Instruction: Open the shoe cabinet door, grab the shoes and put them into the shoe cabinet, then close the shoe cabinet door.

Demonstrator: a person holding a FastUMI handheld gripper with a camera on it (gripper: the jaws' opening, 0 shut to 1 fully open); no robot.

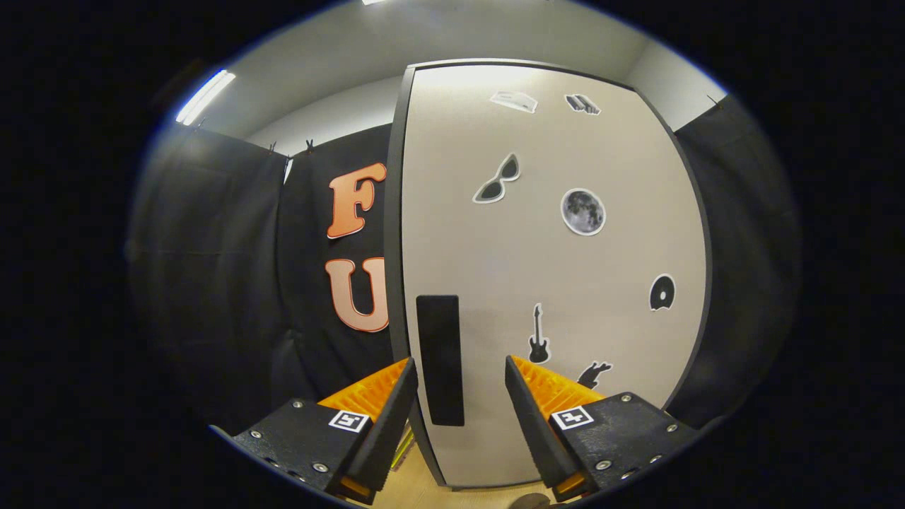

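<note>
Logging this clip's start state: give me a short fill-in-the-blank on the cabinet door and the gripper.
1. The shoe cabinet door is ___.
2. The gripper has its fingers ___, gripping nothing.
3. The black handle lies just ahead, ___ the two fingers.
4. The sticker above the guitar sticker shows a ___.

Missing words: closed; open; between; moon

Pale wood floor (417,488) visible low between claw (459,396) fingers, set apart, gripping nothing; shoe cabinet (551,268) stands directly on it, door closed.
</note>
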